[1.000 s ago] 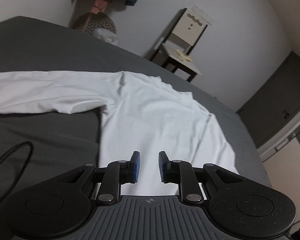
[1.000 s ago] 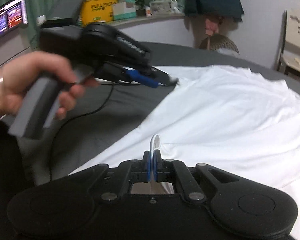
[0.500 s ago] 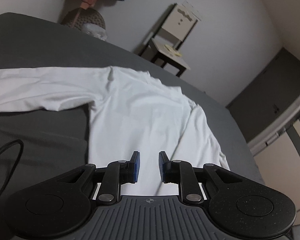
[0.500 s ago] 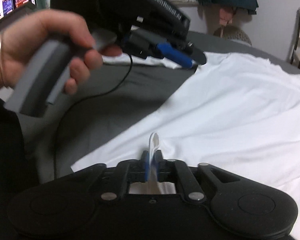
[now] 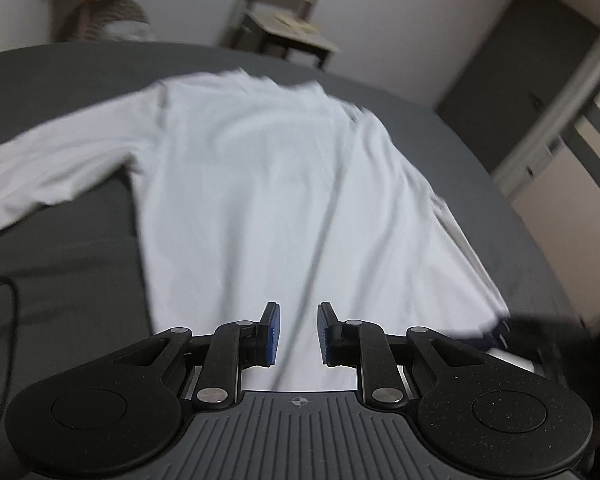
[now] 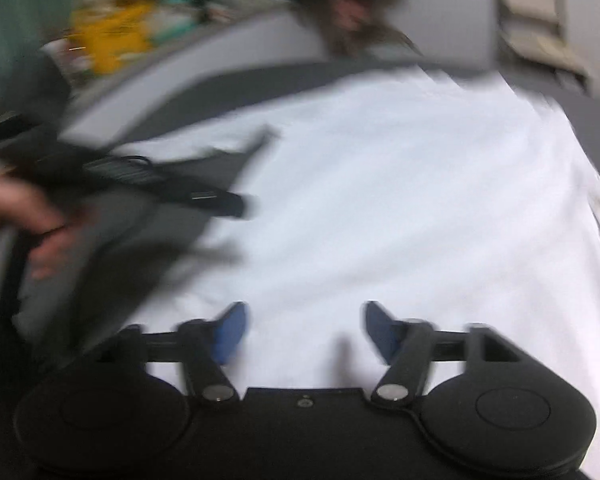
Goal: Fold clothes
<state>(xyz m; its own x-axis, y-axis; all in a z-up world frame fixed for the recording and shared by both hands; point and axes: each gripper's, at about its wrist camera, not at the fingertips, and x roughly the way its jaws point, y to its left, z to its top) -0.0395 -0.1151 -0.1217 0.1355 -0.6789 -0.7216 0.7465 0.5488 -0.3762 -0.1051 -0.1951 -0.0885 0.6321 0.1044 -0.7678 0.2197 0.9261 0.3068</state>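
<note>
left gripper [image 5: 298, 334]: fingers parted, nothing between
right gripper [image 6: 302, 330]: fingers spread wide, released
white shirt [image 5: 268, 184]: flat beyond both fingertips, probably untouched; blurry
bed [image 5: 60, 272]: dark grey

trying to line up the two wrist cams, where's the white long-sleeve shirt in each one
Left wrist view: the white long-sleeve shirt fills the centre, one sleeve running off to the left edge.
Right wrist view: it covers the centre and right, blurred.
Shared landmark: the pale chair against the far wall.
</note>
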